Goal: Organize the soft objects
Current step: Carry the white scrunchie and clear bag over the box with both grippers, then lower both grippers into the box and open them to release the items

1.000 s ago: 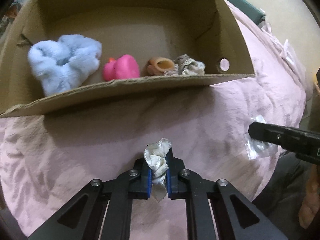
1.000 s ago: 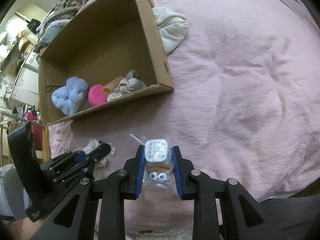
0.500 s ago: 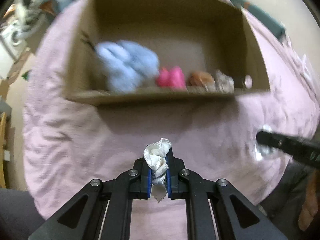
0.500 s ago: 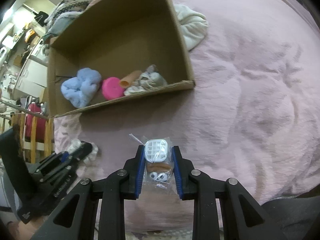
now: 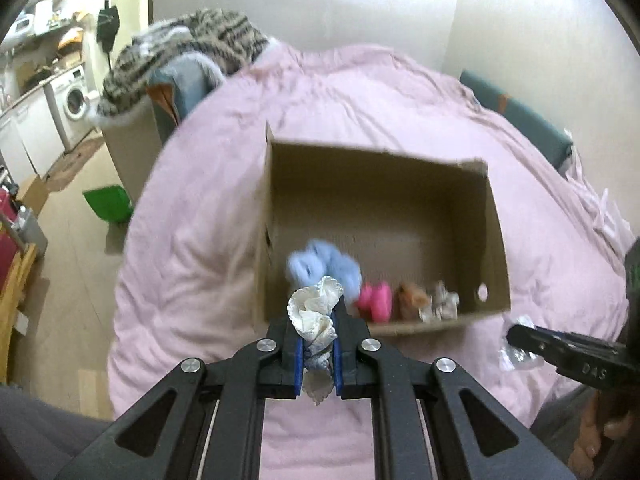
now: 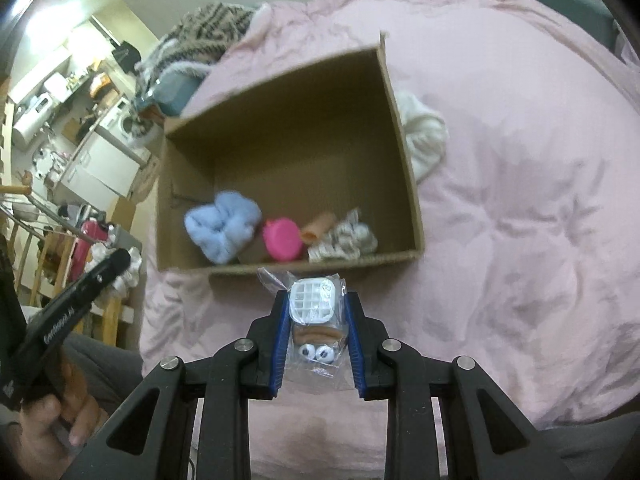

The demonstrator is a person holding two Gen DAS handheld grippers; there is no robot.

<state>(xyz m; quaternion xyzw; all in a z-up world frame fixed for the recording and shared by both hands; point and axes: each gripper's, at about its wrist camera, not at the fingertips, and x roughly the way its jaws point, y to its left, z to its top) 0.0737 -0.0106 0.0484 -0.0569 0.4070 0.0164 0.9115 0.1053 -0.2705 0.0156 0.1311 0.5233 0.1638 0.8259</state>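
A cardboard box point(image 6: 404, 152) stands open on a pink blanket point(image 6: 520, 200). Inside, along its near wall, lie a blue fluffy cloth point(image 6: 222, 226), a pink toy point(image 6: 282, 238), a brown tube point(image 6: 318, 228) and a grey-white rag point(image 6: 346, 240). A white cloth point(image 6: 424, 136) lies just beside the right wall of the box, outside. A striped blanket point(image 5: 192, 48) is piled far to the left. The near wall of the box stands between both tongs and the inside. Both tongs point down toward the box. The left gripper point(image 5: 316, 344) is closed on a white lace cloth point(image 5: 314, 314). The right gripper point(image 6: 316, 320) clamps a small plastic bag point(image 6: 316, 320) with a white block, held just near the box wall.
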